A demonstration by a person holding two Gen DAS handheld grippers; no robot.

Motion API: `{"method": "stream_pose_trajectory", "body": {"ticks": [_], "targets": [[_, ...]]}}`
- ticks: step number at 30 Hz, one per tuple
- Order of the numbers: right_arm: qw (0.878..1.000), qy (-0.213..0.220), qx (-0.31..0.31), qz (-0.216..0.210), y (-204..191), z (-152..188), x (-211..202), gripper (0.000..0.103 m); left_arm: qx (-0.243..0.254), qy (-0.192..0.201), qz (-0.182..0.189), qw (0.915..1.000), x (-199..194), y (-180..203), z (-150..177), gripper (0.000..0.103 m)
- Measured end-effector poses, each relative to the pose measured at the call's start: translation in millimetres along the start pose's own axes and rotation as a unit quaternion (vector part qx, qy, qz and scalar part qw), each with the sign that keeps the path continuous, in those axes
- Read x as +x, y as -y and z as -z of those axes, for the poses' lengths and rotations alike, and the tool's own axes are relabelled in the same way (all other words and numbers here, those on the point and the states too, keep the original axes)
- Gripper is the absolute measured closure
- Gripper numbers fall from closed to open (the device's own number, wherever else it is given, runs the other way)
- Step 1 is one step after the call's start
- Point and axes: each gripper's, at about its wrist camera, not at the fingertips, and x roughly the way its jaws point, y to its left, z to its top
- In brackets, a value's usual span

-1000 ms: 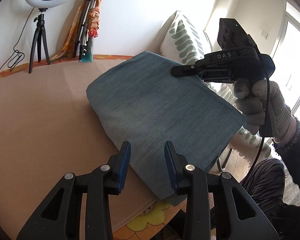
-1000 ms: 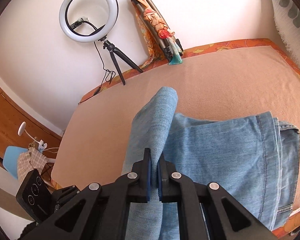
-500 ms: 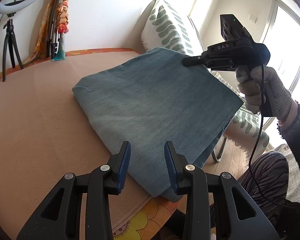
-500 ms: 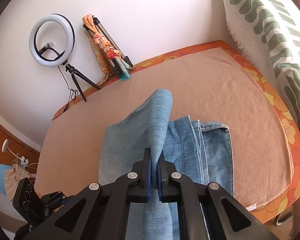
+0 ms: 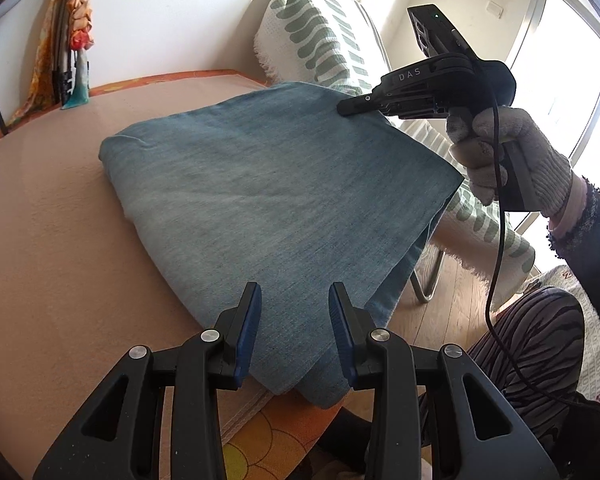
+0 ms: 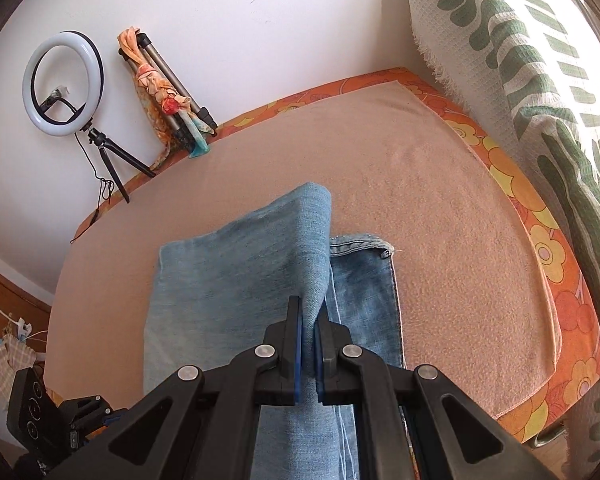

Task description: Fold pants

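Light blue denim pants (image 5: 268, 184) lie partly folded on a tan blanket (image 5: 48, 248) over the table. My right gripper (image 6: 309, 320) is shut on a lifted fold of the pants (image 6: 296, 248) and holds it above the lower layer, whose hem (image 6: 360, 245) shows to the right. In the left wrist view the right gripper (image 5: 350, 109) pinches the far right corner of the fold. My left gripper (image 5: 294, 310) is open and empty, just above the near edge of the pants.
A ring light on a tripod (image 6: 62, 84) and a folded tripod with an orange scarf (image 6: 164, 92) stand at the wall. A green-patterned cushion (image 6: 540, 80) lies at the right. The orange floral table edge (image 6: 540, 240) runs beside it.
My right gripper has carried the fold of the pants further over the lower layer, covering more of it. My left gripper stays open and has moved closer to the pants' near edge.
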Motion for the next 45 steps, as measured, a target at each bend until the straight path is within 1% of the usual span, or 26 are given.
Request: {"method": "stream_pose_trajectory", "body": {"ticks": [3,7,9,13,14,16,18,20,22,24,25,26,27,28,29,32,33,36,40,43,45], "targets": [[1.000,-0.009,-0.001,0.003,8.1,3.4,13.8,0.101,0.018,-0.013,-0.003,0.9998,9.4,9.0,3.9,0.070],[1.000,-0.017,-0.001,-0.001,20.8,9.4,29.2,0.101,0.039,-0.018,-0.006,0.9991,13.8,18.0,6.0,0.070],[1.000,-0.019,-0.004,0.002,25.4,13.2,35.4,0.098,0.044,-0.018,-0.010,0.9988,14.8,20.3,7.0,0.070],[1.000,-0.014,-0.007,-0.003,31.5,19.3,30.8,0.094,0.053,-0.018,-0.013,0.9983,14.3,23.7,9.1,0.070],[1.000,-0.014,-0.011,-0.003,31.7,21.1,27.4,0.089,0.052,-0.018,-0.012,0.9984,14.1,23.4,9.6,0.070],[1.000,-0.022,-0.022,-0.005,30.8,26.7,20.9,0.084,0.049,-0.019,-0.008,0.9986,15.0,22.5,9.8,0.070],[0.999,-0.028,-0.032,-0.009,29.8,34.8,15.1,0.065,0.052,-0.020,-0.006,0.9984,15.1,22.6,10.8,0.070],[0.999,-0.034,-0.041,-0.008,30.4,42.1,11.9,0.065,0.048,-0.020,0.000,0.9987,12.6,22.0,9.1,0.070],[0.999,-0.035,-0.039,-0.007,35.7,46.4,9.8,0.064,0.025,-0.018,0.013,0.9994,7.5,18.2,6.6,0.070],[0.999,-0.032,-0.030,-0.015,43.4,47.8,6.7,0.054,0.002,-0.013,0.019,0.9997,2.0,12.6,5.3,0.063],[0.999,-0.028,-0.026,-0.016,46.6,47.6,4.7,0.051,-0.006,-0.010,0.019,0.9998,-0.9,9.5,4.3,0.062],[0.999,-0.025,-0.025,-0.020,48.8,46.4,2.9,0.046,-0.013,-0.007,0.020,0.9997,-3.8,6.0,3.5,0.059],[0.999,-0.023,-0.022,-0.025,51.1,45.1,1.4,0.041,-0.022,-0.007,0.020,0.9995,-6.2,1.6,1.7,0.052],[0.999,-0.021,-0.019,-0.033,53.2,43.5,0.1,0.039,-0.032,-0.005,0.018,0.9993,-9.1,-3.2,0.4,0.048],[0.999,-0.019,-0.015,-0.043,55.0,41.5,-0.7,0.034,-0.045,-0.003,0.014,0.9989,-11.5,-9.4,-1.8,0.041],[0.997,-0.019,-0.014,-0.070,56.9,35.2,1.6,0.020,-0.099,0.009,0.012,0.9949,-17.6,-35.4,-9.6,0.040],[0.997,-0.021,-0.017,-0.074,56.9,33.5,4.4,0.017,-0.119,0.011,0.009,0.9928,-18.0,-44.6,-12.4,0.040],[0.996,-0.035,-0.014,-0.085,60.1,28.8,17.3,0.017,-0.157,0.006,0.018,0.9875,-13.7,-65.0,-19.7,0.040],[0.991,-0.050,0.003,-0.122,69.1,24.9,34.1,0.017,-0.203,-0.009,0.029,0.9788,1.5,-85.5,-22.2,0.040],[0.990,-0.057,0.008,-0.131,73.0,23.2,44.9,0.017,-0.243,-0.022,0.037,0.9691,13.5,-98.0,-19.0,0.040],[0.987,-0.061,0.013,-0.151,76.5,22.5,50.0,0.017,-0.268,-0.027,0.040,0.9623,18.8,-103.6,-16.9,0.040]]}}
